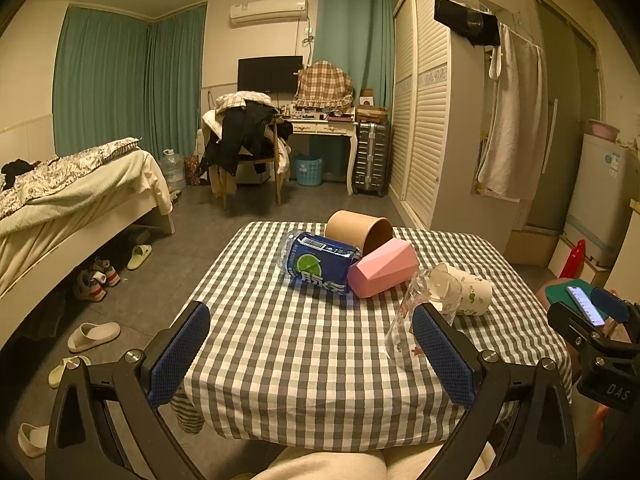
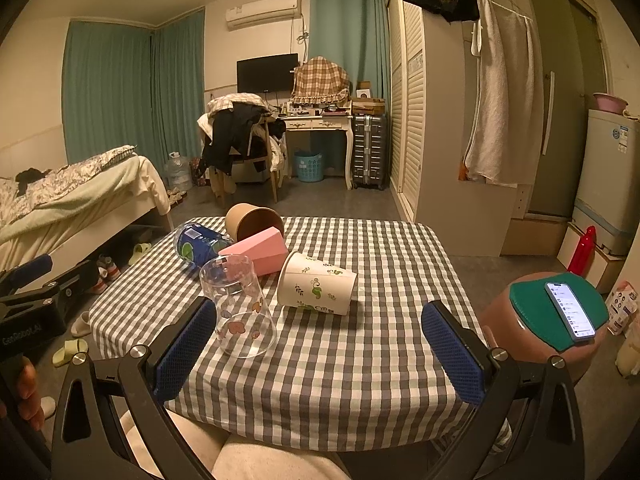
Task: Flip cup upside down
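Observation:
On a checkered table (image 2: 360, 380) several cups lie on their sides: a clear glass with flower prints (image 2: 240, 312), a white cup with green leaf prints (image 2: 316, 286), a pink faceted cup (image 2: 260, 254), a brown paper cup (image 2: 252, 222) and a blue-labelled bottle (image 2: 196, 244). In the left wrist view the pink cup (image 1: 382, 266), bottle (image 1: 320, 262), brown cup (image 1: 358, 232), white cup (image 1: 472, 292) and glass (image 1: 404, 320) also show. My left gripper (image 1: 312, 354) is open and empty over the near table edge. My right gripper (image 2: 320, 346) is open and empty, the glass beside its left finger.
A brown stool with a green pad (image 2: 548, 312) and a phone (image 2: 570, 312) stands right of the table. A bed (image 2: 60, 208) is at the left, with slippers and shoes (image 1: 92, 336) on the floor. My knees are at the table's near edge.

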### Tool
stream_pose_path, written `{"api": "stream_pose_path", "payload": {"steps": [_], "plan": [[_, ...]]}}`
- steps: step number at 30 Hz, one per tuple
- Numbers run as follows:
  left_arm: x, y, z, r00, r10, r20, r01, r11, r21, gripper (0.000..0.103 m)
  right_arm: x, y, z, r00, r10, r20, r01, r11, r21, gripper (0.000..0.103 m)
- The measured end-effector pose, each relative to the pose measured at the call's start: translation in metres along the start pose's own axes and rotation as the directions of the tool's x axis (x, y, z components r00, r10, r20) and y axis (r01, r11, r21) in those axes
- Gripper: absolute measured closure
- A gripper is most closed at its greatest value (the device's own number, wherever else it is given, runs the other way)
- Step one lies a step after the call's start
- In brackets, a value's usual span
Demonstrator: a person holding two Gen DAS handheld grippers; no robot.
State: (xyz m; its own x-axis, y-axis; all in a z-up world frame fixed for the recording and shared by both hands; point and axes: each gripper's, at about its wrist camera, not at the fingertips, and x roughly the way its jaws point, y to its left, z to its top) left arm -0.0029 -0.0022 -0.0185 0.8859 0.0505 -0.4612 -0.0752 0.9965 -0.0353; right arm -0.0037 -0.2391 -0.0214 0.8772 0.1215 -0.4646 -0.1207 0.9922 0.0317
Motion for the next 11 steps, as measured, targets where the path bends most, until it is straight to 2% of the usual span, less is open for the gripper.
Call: {"api": "stream_pose_path", "payload": {"steps": [11], "plan": [[0.0021,-0.0019,-0.0031,1.000,-0.004,-0.011,0.004,1.000,0.002,0.000,0.0042,0.0026,-0.0051,1.000,0.003,-0.015,-0.003,1.000,-0.005,0.000]]}}
